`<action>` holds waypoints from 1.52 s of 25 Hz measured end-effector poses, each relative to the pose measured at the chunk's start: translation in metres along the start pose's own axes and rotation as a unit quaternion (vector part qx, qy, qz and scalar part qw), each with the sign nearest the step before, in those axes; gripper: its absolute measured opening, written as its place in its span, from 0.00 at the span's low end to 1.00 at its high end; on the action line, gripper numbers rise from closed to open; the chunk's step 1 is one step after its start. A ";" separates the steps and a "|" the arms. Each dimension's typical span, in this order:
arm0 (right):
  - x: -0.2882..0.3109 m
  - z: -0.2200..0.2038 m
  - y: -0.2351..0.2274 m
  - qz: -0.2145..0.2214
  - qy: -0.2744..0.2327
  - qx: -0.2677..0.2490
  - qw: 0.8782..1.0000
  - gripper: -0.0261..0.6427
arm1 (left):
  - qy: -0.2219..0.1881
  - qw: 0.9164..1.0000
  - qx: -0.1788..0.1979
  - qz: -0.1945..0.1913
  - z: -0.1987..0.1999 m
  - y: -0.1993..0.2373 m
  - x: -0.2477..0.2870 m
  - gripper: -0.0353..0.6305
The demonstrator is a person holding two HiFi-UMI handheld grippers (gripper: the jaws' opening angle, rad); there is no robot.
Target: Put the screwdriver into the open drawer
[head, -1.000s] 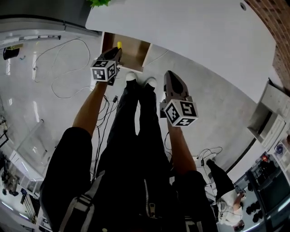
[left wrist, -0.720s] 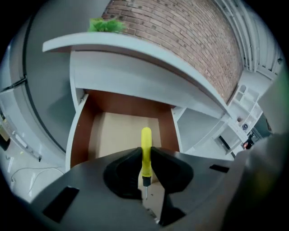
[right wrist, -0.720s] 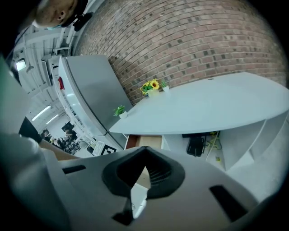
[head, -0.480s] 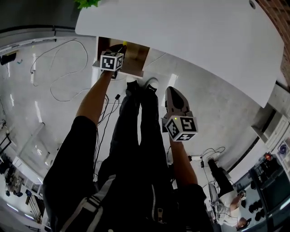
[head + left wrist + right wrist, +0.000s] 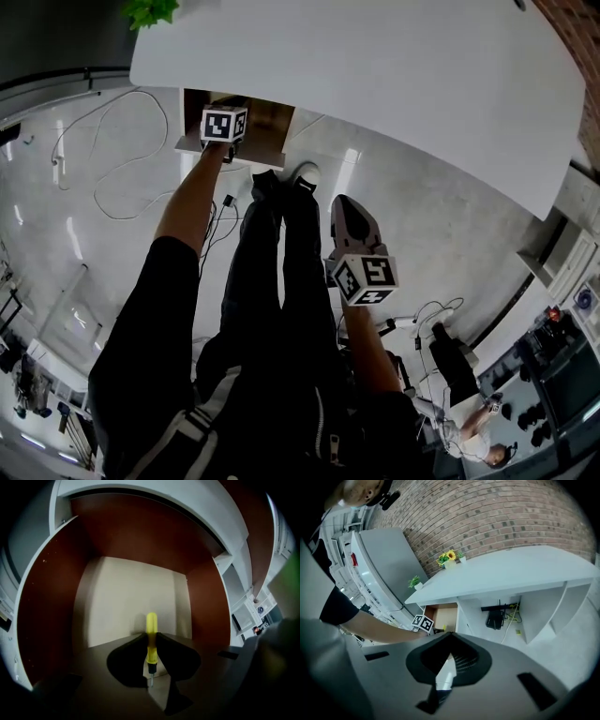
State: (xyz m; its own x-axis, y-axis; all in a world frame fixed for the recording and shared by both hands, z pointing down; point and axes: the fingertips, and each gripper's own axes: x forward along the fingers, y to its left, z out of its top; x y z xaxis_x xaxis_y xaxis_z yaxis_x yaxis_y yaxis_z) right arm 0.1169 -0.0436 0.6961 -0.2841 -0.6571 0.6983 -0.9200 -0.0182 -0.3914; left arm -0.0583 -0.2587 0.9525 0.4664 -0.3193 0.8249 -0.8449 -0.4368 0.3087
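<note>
The pale glossy floor (image 5: 450, 234) spreads under everything, with loose cables (image 5: 103, 159) lying on it at the left. A white bench (image 5: 375, 75) stands against a brick wall (image 5: 487, 517) and carries a small green plant (image 5: 148, 11) at one end. The person's dark-trousered legs (image 5: 281, 281) stand just in front of the bench. Under the bench's left end the open drawer (image 5: 47, 611) is pulled out, its sides reddish brown and its bottom pale. The left gripper (image 5: 151, 638) reaches into the drawer at the end of an outstretched arm, its jaws clamped on the screwdriver (image 5: 151, 623). The right gripper (image 5: 450, 634) hangs back beside the person's legs, well apart from the drawer, its jaws closed together with nothing between them. The screwdriver's yellow handle points forward over the drawer's bottom, its metal shaft toward the camera; whether it touches the bottom cannot be told.
</note>
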 end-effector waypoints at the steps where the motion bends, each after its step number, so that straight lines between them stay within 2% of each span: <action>1: 0.001 -0.001 -0.001 0.000 0.001 0.001 1.000 0.05 | 0.003 1.000 -0.002 0.003 -0.002 0.001 0.003 0.16; 7: -0.001 -0.002 -0.008 -0.007 0.003 0.010 1.000 0.05 | 0.010 0.999 -0.031 0.021 -0.005 0.005 0.015 0.17; 12: -0.001 -0.003 -0.011 -0.012 0.005 0.019 1.000 0.05 | 0.020 0.999 -0.030 0.024 -0.005 0.004 0.022 0.17; 19: -0.001 0.003 -0.005 -0.006 -0.001 0.024 1.000 0.05 | 0.033 0.999 -0.009 0.020 -0.002 -0.001 0.009 0.17; 26: -0.004 0.030 0.021 0.013 -0.013 -0.010 1.000 0.05 | 0.005 1.000 0.015 0.020 0.011 -0.014 -0.050 0.17; 29: -0.006 0.049 0.035 0.030 -0.022 -0.032 0.999 0.05 | -0.011 0.999 0.037 0.013 0.021 -0.031 -0.088 0.13; 34: -0.016 0.085 0.052 0.044 -0.045 -0.067 0.996 0.05 | -0.052 0.997 0.054 -0.003 0.036 -0.068 -0.153 0.11; 38: -0.027 0.110 0.065 0.050 -0.065 -0.089 0.993 0.05 | -0.074 0.996 0.057 0.008 0.038 -0.085 -0.208 0.11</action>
State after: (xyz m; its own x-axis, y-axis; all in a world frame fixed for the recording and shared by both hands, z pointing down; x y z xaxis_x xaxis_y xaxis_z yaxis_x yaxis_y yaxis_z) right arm 0.0943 -0.1099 0.5855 -0.3499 -0.7405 0.5738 -0.9253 0.1777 -0.3350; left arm -0.0732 -0.1867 0.7371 0.4938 -0.4432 0.7482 -0.8212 -0.5207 0.2335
